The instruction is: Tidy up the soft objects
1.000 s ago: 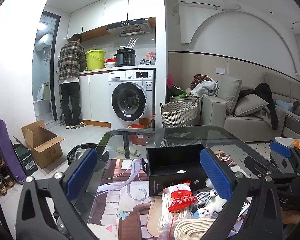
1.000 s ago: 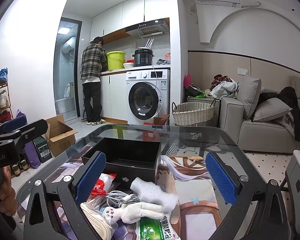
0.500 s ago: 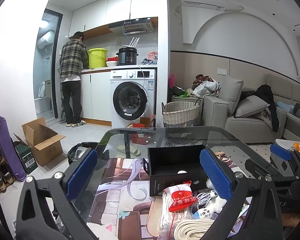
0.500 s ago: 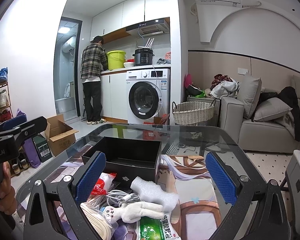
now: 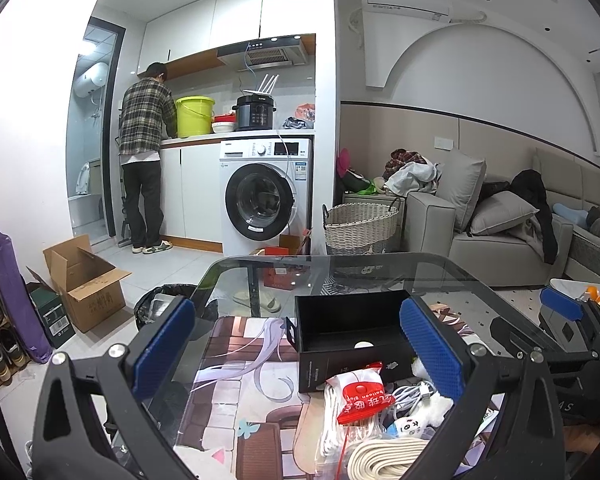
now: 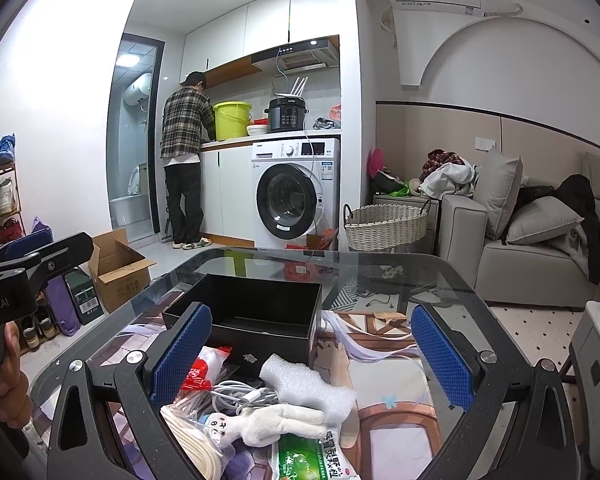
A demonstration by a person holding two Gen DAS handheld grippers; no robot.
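An open black box (image 6: 256,316) stands on the glass table (image 6: 380,268); it also shows in the left wrist view (image 5: 348,328). In front of it lies a pile: a white foam piece (image 6: 304,388), a white plush toy (image 6: 268,424), white cables (image 6: 236,396), a red-labelled bag (image 5: 360,394), a coiled white rope (image 5: 384,456) and a green packet (image 6: 316,460). My left gripper (image 5: 296,348) is open above the table, left of the pile. My right gripper (image 6: 312,356) is open and empty above the pile.
A patterned mat (image 5: 244,400) covers the table. Beyond the table are a washing machine (image 6: 296,196), a wicker basket (image 6: 384,224), a grey sofa (image 6: 520,248), a cardboard box (image 5: 84,280) and a person (image 6: 184,160) at the counter.
Both grippers stay open and almost still. The left wrist view has shifted very slightly; the pile and the box have not moved.
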